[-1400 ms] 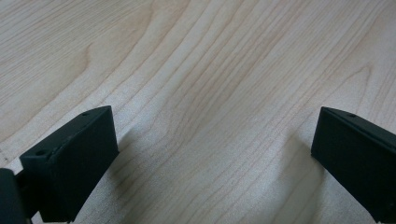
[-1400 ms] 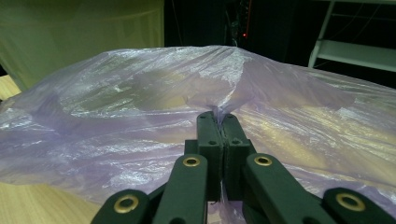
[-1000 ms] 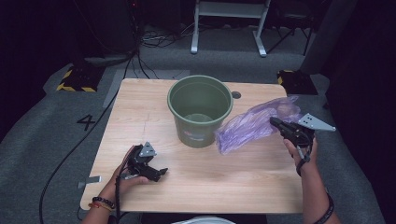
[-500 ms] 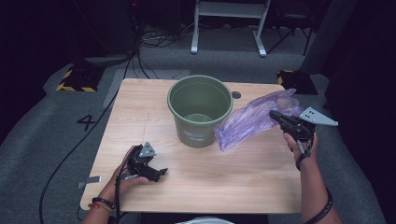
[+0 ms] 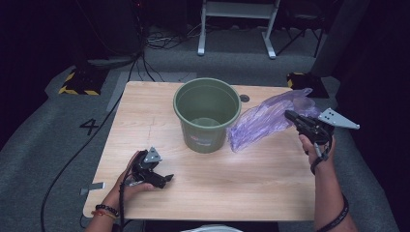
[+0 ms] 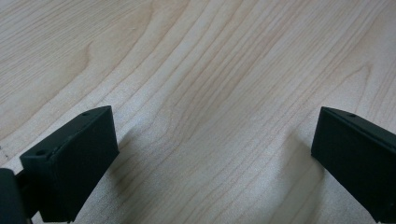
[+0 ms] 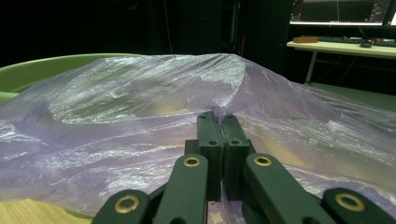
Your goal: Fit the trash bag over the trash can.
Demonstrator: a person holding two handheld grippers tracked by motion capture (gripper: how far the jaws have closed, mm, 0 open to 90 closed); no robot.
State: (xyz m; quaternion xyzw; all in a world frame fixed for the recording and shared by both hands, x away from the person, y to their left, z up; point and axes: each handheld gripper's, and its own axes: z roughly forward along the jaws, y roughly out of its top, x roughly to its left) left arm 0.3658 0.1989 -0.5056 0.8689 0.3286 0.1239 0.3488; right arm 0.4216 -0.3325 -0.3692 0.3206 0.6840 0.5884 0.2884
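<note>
Purple plastic bag (image 5: 263, 122) lies crumpled just right of the green bucket (image 5: 207, 115), one end touching its side (thin, see-through film). Right gripper (image 5: 292, 116) has its jaws pressed together on a fold of the bag. Left gripper (image 5: 167, 179) rests on the wooden table (image 5: 241, 193) in front of the bucket, jaws wide apart, nothing between them.

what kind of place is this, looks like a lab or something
Probably a lab or studio set up for recording: a lone wooden table on grey carpet, cables trailing across a dark floor, and a desk with a monitor and keyboard in the background.
</note>
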